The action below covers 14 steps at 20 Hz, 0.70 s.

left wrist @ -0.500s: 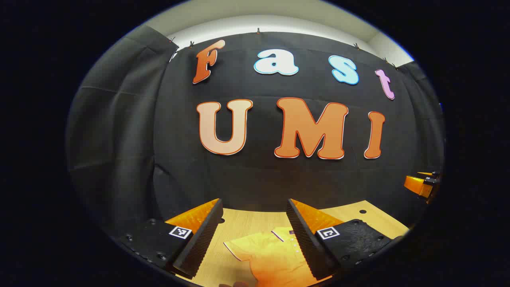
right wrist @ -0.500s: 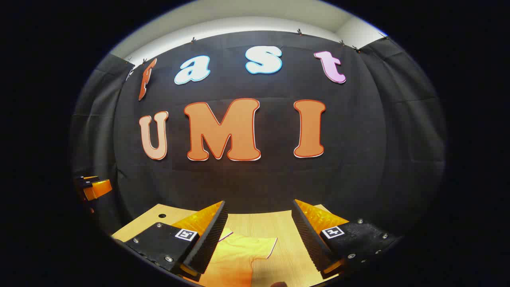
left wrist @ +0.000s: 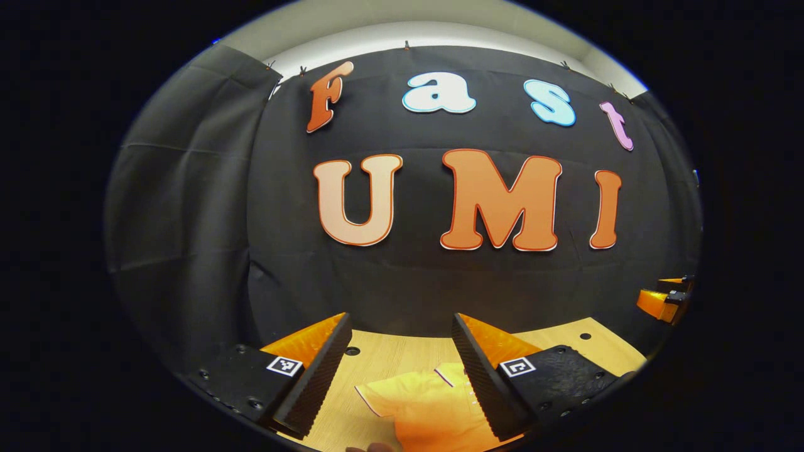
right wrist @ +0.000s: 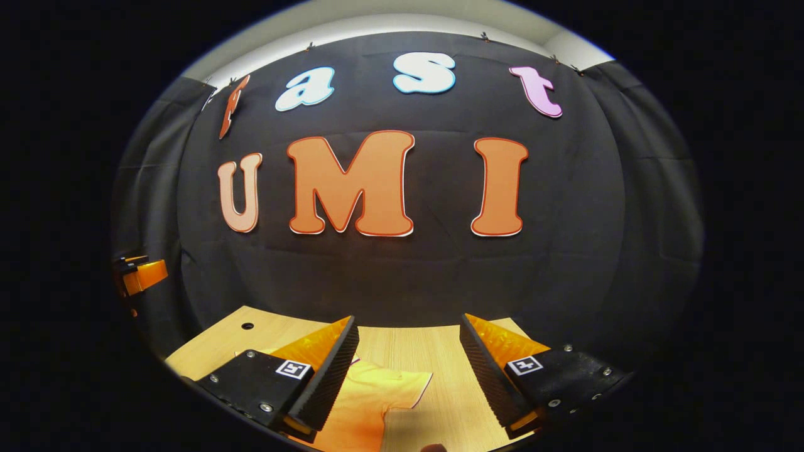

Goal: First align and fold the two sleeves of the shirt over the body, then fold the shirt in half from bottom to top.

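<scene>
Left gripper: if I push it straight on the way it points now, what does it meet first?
Probably the black cloth wall. The open left gripper looks aimed above the shirt and wooden table, though depth is unclear.

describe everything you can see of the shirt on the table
The shirt is yellow-orange cloth with thin dark piping along its sleeve hems. It lies flat and unfolded on the wooden table. The left gripper view shows one short sleeve spread out and a button placket; the right gripper view shows the other sleeve spread sideways. Both grippers hang above it with jaws open, not touching it.
</scene>
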Motion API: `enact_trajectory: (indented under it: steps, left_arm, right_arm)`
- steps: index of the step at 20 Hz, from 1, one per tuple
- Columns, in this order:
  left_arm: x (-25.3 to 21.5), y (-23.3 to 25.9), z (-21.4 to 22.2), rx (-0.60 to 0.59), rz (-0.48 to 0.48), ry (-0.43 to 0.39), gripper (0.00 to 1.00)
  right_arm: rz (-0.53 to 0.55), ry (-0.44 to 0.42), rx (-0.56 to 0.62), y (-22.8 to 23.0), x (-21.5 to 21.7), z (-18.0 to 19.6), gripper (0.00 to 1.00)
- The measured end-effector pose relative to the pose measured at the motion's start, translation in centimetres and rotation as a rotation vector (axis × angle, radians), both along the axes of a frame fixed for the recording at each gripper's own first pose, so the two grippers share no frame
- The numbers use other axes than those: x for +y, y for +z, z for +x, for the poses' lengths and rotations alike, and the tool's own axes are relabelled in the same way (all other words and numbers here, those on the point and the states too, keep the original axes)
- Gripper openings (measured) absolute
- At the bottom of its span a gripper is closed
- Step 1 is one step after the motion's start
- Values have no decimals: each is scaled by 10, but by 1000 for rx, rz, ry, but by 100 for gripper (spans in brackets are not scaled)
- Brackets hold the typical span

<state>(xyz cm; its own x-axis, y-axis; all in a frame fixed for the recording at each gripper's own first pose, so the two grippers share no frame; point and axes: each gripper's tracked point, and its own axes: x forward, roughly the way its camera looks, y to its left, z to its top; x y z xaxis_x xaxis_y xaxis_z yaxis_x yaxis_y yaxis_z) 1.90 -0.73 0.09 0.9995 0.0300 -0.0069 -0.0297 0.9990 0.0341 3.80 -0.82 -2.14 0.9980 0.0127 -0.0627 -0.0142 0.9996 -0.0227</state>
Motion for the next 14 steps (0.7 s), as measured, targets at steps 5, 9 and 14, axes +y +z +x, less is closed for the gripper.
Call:
enact_trajectory:
  steps: [5, 9, 14]
  left_arm:
    - [-14, 6, 40, 10, 15, -49, 98]
    - [-7, 5, 41, 7, 10, -97, 98]
    - [10, 16, 41, -19, -9, -105, 98]
  right_arm:
    - [20, -31, 4, -1, 12, -7, 98]
    - [20, -35, -9, 4, 36, -17, 98]
    - [17, -17, 15, 3, 60, -19, 97]
